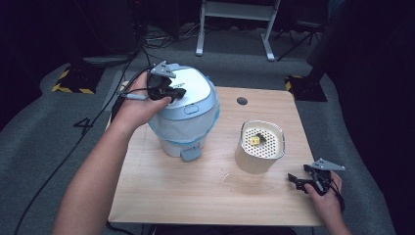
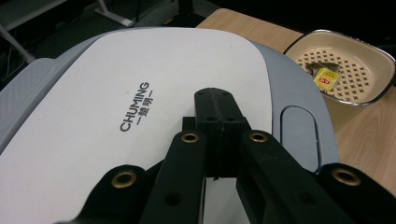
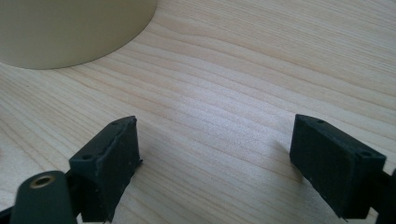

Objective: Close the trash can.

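Resting L tongs [image 2: 215, 112] on bin lid [image 2: 116, 84] | beige container [image 1: 260, 146] nearby

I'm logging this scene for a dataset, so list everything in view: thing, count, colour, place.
Bin: one, white lid with blue-grey rim and a bag liner, table's left half.
Beige container: one, perforated inside, right of the bin.
Small yellow item: one, inside the beige container.
Table: one, light wood.
Frame legs: white, on the grey floor behind the table.
Left gripper: black, shut, fingers resting on the bin's lid.
Right gripper: black, open, low over the table's right front corner.
Forearms: two, entering from the bottom.
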Motion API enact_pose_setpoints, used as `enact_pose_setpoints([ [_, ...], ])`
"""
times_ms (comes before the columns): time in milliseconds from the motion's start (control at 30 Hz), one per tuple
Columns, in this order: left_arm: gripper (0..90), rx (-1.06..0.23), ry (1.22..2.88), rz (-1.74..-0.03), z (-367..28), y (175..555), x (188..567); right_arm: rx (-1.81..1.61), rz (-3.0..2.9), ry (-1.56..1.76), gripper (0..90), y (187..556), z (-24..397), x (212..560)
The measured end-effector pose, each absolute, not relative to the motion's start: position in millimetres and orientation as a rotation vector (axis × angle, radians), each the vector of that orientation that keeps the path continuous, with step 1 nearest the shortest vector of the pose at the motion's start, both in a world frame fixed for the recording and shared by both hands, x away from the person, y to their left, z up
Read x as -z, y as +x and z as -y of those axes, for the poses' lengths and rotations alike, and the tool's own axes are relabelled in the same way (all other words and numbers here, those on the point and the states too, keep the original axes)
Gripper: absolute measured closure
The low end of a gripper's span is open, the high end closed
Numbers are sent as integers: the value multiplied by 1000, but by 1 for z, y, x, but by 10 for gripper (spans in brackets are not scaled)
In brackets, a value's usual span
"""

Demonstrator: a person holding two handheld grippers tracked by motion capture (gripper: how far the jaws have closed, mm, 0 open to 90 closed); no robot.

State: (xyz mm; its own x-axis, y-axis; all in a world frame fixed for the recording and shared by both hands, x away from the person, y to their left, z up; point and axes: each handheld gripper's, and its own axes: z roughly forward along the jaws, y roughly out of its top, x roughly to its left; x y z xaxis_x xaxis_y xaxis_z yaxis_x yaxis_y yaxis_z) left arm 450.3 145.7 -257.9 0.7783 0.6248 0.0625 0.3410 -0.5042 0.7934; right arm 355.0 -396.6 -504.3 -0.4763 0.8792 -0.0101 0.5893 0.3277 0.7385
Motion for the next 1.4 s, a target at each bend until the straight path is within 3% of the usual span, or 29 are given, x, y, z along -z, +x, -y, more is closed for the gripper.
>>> enact_pose_setpoints([
  [367,899,-454,2100,-718,-141,450,264,-960,-2197,1291,150,357,395,504],
  [433,635,-454,2044,-740,-142,450,267,-961,-2198,1286,150,357,395,504],
  [467,579,-440,2004,-735,-143,449,267,-960,-2198,1286,149,357,395,504],
  [667,443,-436,1885,-699,-156,431,257,-960,-2201,1288,147,359,394,504],
  [1067,402,-462,1892,-661,-164,375,259,-962,-2211,1278,145,360,393,504],
  [1400,400,-465,1893,-710,-176,342,286,-965,-2225,1266,127,365,390,504],
])
